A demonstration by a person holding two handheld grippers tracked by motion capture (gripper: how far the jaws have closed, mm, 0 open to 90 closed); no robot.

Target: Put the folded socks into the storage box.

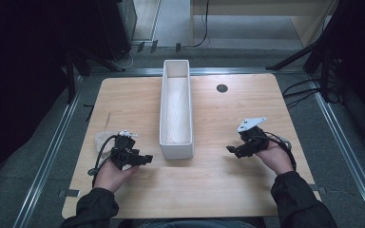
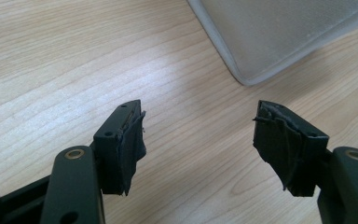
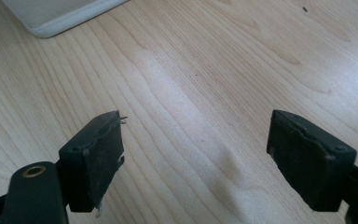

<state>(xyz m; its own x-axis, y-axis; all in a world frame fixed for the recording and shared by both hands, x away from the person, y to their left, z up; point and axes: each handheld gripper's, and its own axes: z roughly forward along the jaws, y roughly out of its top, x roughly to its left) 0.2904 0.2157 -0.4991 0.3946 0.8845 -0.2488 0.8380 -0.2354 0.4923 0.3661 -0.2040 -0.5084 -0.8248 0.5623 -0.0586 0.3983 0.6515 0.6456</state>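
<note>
Currently, high view, left to right. Left hand (image 1: pixel 109 175) enters from the bottom left of the frame, sleeve dark, holding the left claw (image 1: pixel 145 159) low over the wooden surface (image 1: pixel 218 185). Claw tips point right, toward the near end of the white tray (image 1: pixel 176 148), close to it but apart. A pale, blurry patch (image 1: pixel 100 140) sits on the surface just left of that claw; can't tell what it is.

Tray is long and narrow, centre of frame, running from the lower middle up to the far edge of the surface. Inside looks bare white.

Small dark round spot (image 1: pixel 222 88) on the surface, upper right of the tray.

Right hand (image 1: pixel 278 159) comes in from the bottom right, holding the right claw (image 1: pixel 232 150); its tips point left at the tray's near end, well apart from it. Grey three-cornered plate (image 1: pixel 251 123) on top of that claw.

Left gripper view: left claw (image 2: pixel 198 135) released, jaws wide, bare wood between them. Rounded tray corner (image 2: pixel 251 77) at the upper right of frame, beyond the tips.

Right gripper view: right claw (image 3: pixel 196 144) released, jaws wide, nothing gripped. Tray corner (image 3: pixel 56 25) at the upper left of frame, farther off.
</note>
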